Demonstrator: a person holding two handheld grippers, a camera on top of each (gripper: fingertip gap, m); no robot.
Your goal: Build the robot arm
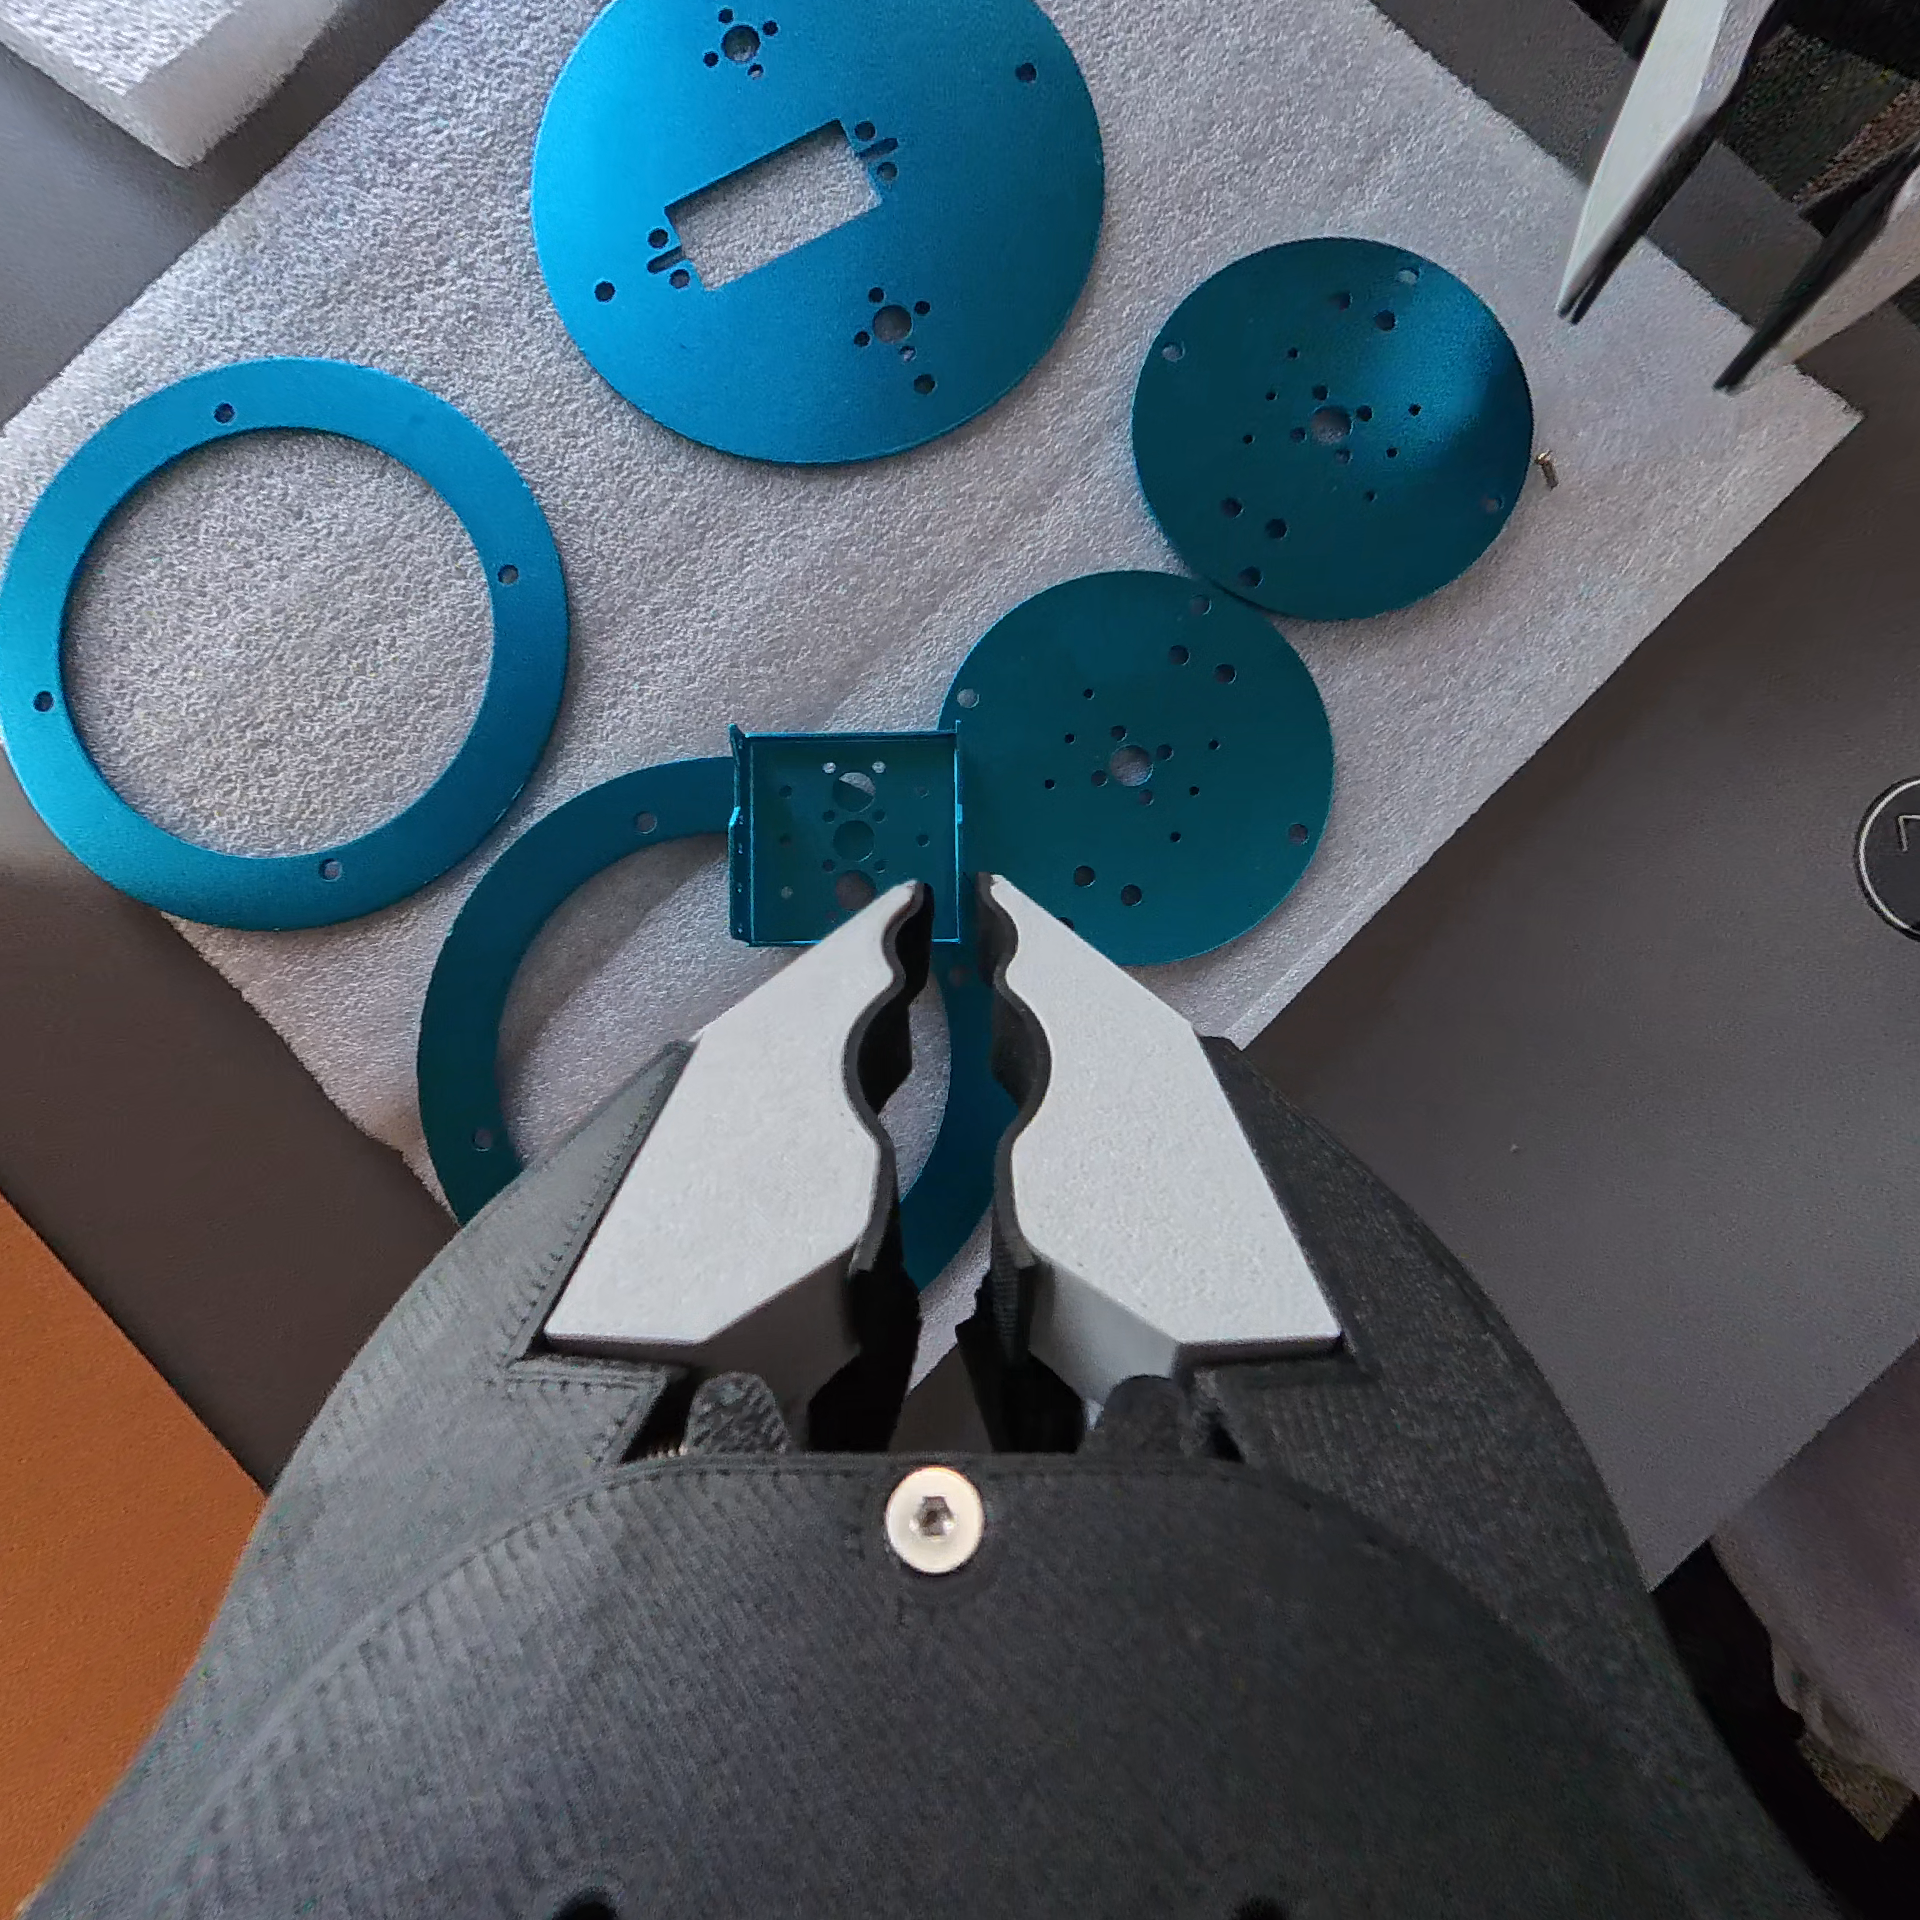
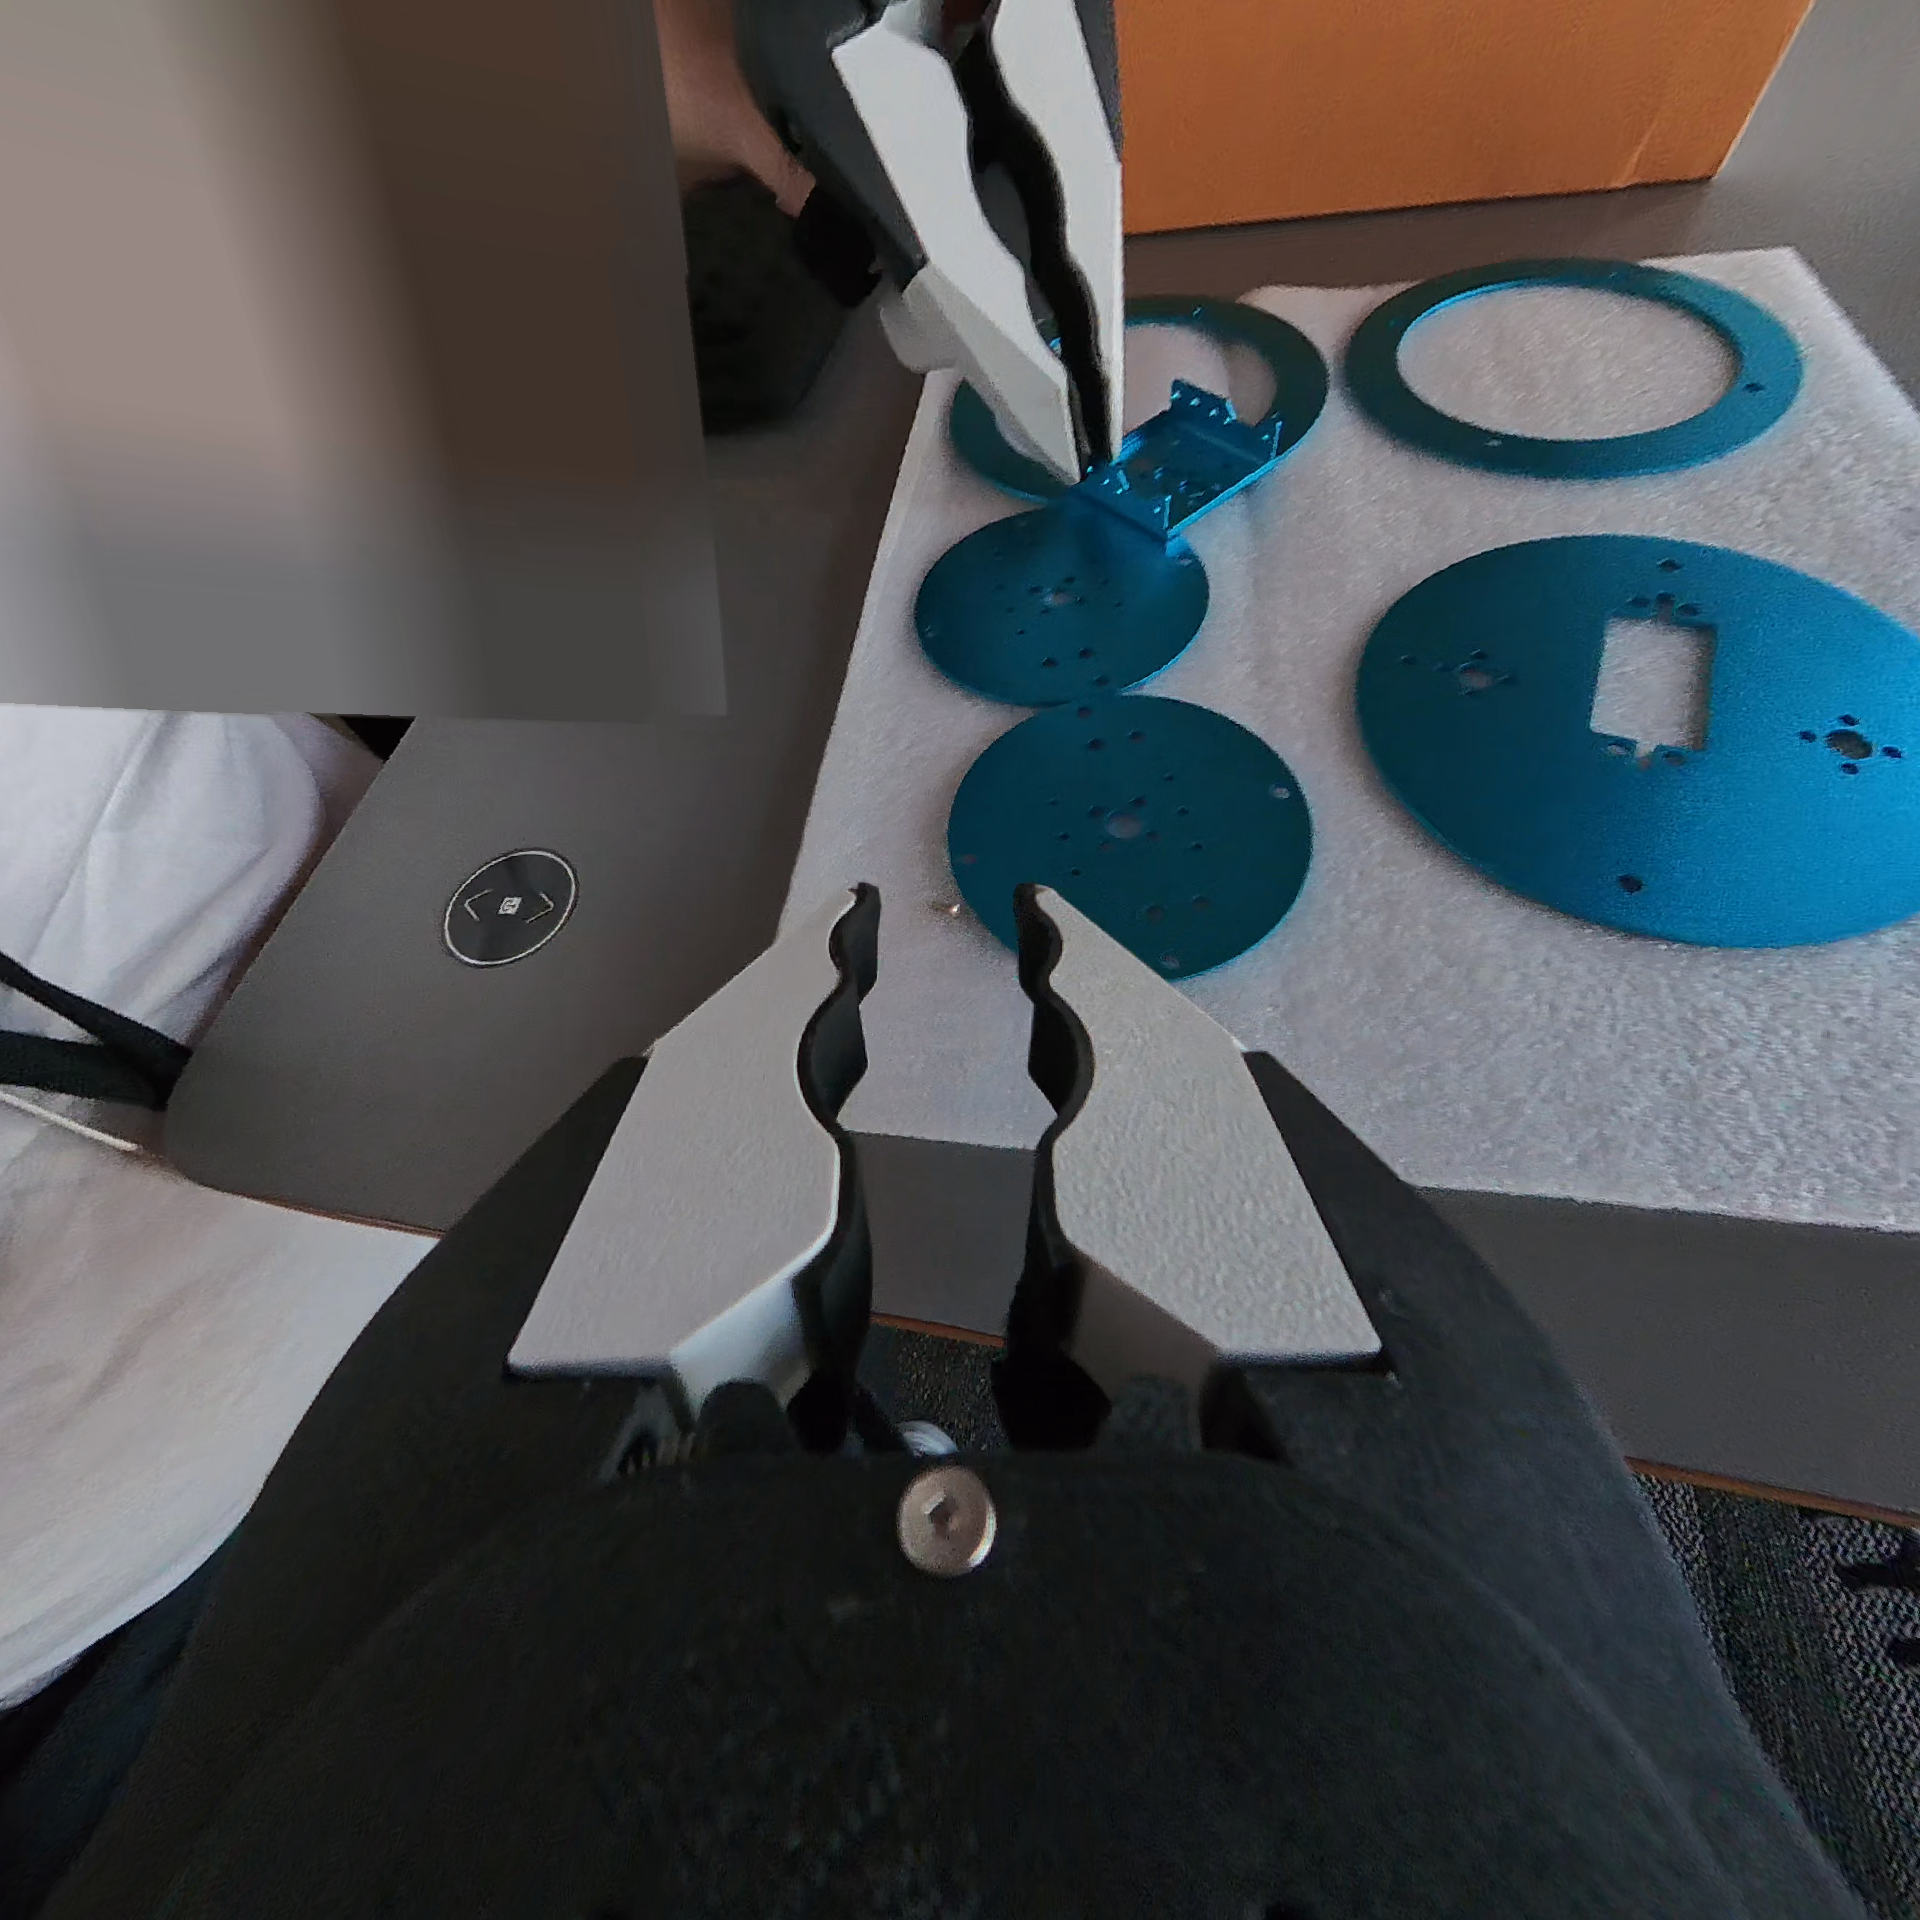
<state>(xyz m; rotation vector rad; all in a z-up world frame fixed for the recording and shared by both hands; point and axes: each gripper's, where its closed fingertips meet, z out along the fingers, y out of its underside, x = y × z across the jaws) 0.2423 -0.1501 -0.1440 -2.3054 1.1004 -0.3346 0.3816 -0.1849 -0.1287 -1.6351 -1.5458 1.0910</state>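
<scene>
My left gripper (image 1: 954,902) is shut on the side wall of a small blue perforated metal bracket (image 1: 847,842), which rests on a blue ring (image 1: 468,1018) beside a small blue drilled disc (image 1: 1138,769). In the right wrist view, the left gripper's fingertips (image 2: 1081,447) meet the bracket (image 2: 1174,462) from above. My right gripper (image 2: 945,896) is open and empty. It hovers at the foam sheet's (image 2: 1455,1039) near edge, by a second small disc (image 2: 1127,831) and a tiny screw (image 2: 945,908). It also shows in the left wrist view (image 1: 1652,343).
On the foam sheet (image 1: 727,582) also lie a large blue disc with a rectangular cutout (image 1: 821,218), another ring (image 1: 281,644) and a second small disc (image 1: 1330,426). An orange box (image 2: 1403,104) stands behind. A round black inlay (image 2: 509,907) sits in the grey table. A person's white clothing (image 2: 135,831) is at the left. About 15 cm separates my left fingertips from my right. The round black inlay (image 2: 509,907) is about 11 cm from my right fingertips and 20 cm from my left.
</scene>
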